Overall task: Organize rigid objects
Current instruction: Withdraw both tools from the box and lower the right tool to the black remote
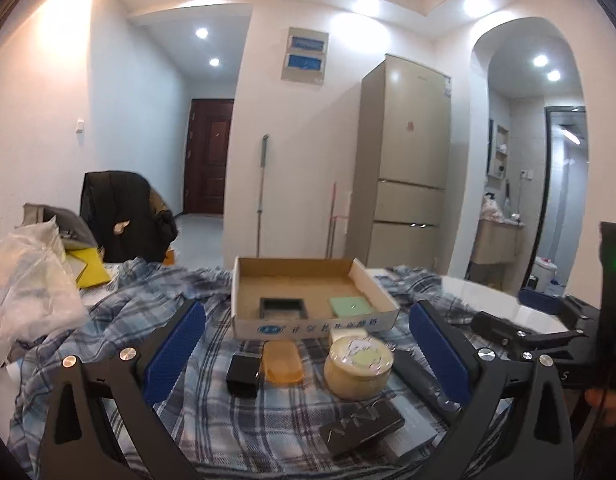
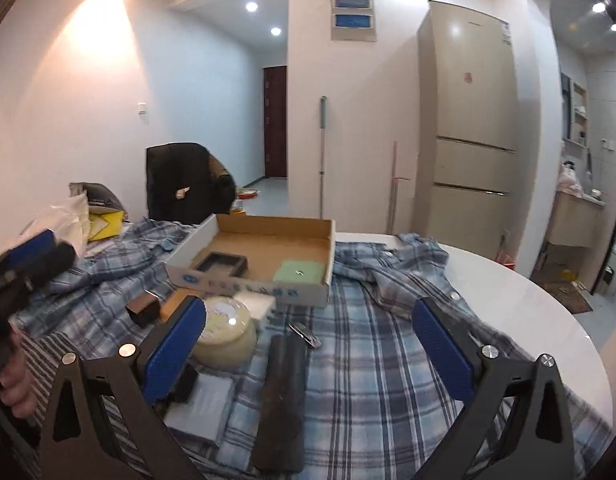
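Left wrist view gives me the round cream tin (image 1: 358, 372) on the plaid cloth (image 1: 211, 420), just before the cardboard box (image 1: 308, 276); my left gripper (image 1: 308, 356) and right gripper (image 2: 308, 356) both gape, empty.

A blue-and-white plaid cloth (image 1: 235, 412) is spread over the white tabletop (image 2: 520, 300). The cardboard box (image 1: 308, 280) is brown inside, white outside with blue print. Inside it, a pale green square (image 1: 350, 306) and a black frame (image 1: 283, 307) are seen. In front, an orange translucent case (image 1: 283, 368), a cream round tin (image 1: 358, 368) and a black block (image 1: 242, 374) are seen. Blue pads are worn on the black left hand-held gripper (image 1: 305, 360).
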`<control>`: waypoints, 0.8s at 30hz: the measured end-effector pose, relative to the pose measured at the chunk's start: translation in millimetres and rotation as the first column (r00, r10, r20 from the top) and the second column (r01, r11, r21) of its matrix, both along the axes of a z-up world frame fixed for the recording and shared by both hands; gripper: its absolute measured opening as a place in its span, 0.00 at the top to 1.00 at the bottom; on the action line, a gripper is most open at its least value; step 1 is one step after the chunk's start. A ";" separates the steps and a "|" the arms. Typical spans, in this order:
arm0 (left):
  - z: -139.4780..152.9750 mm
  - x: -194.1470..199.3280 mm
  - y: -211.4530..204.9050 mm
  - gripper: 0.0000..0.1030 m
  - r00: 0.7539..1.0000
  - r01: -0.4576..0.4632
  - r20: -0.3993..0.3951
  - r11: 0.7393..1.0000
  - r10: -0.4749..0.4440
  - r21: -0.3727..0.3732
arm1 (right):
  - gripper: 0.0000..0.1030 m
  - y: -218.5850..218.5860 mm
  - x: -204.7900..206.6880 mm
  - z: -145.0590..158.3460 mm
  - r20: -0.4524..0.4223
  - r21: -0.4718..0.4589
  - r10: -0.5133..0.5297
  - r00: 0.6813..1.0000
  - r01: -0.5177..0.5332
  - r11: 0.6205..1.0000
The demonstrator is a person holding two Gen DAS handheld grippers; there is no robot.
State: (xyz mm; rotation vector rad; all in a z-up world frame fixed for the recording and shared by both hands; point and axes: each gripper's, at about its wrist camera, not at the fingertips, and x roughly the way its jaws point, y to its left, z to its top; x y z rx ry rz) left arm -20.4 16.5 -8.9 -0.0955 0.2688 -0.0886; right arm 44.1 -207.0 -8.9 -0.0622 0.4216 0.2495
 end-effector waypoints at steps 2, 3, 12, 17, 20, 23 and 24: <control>-2.6 1.5 -3.9 0.00 0.999 -0.019 -0.031 0.999 0.020 0.032 | 0.00 -0.3 -8.5 3.0 0.048 -0.001 -0.015 0.999 0.015 1.000; -3.1 1.4 -6.4 0.00 0.999 -0.038 -0.034 0.998 0.040 0.055 | 0.00 -0.6 -11.7 3.6 0.064 -0.001 -0.018 0.998 0.018 1.000; -8.8 9.4 -5.8 0.00 0.997 -0.009 -0.071 0.998 0.013 0.055 | 0.00 -7.0 -8.1 0.1 0.037 0.027 -0.017 0.999 0.016 1.000; -8.4 5.0 -2.1 0.00 0.998 -0.034 -0.051 0.998 0.036 0.044 | 0.00 -6.3 -10.1 -0.1 0.040 0.026 -0.009 0.999 0.008 1.000; -6.1 1.7 -6.6 0.00 0.999 -0.035 -0.032 0.997 0.038 0.069 | 0.01 -5.9 -8.1 -0.7 0.030 0.025 -0.008 1.000 0.007 1.000; 2.3 2.5 -9.2 0.00 0.998 -0.052 -0.027 0.994 0.055 0.095 | 0.14 -2.9 -0.1 2.0 -0.035 0.006 -0.014 0.999 0.014 1.000; 7.2 4.0 -9.9 0.00 0.998 -0.042 -0.035 0.994 0.046 0.100 | 0.14 -1.2 6.0 1.5 -0.087 -0.020 -0.037 0.995 0.036 0.999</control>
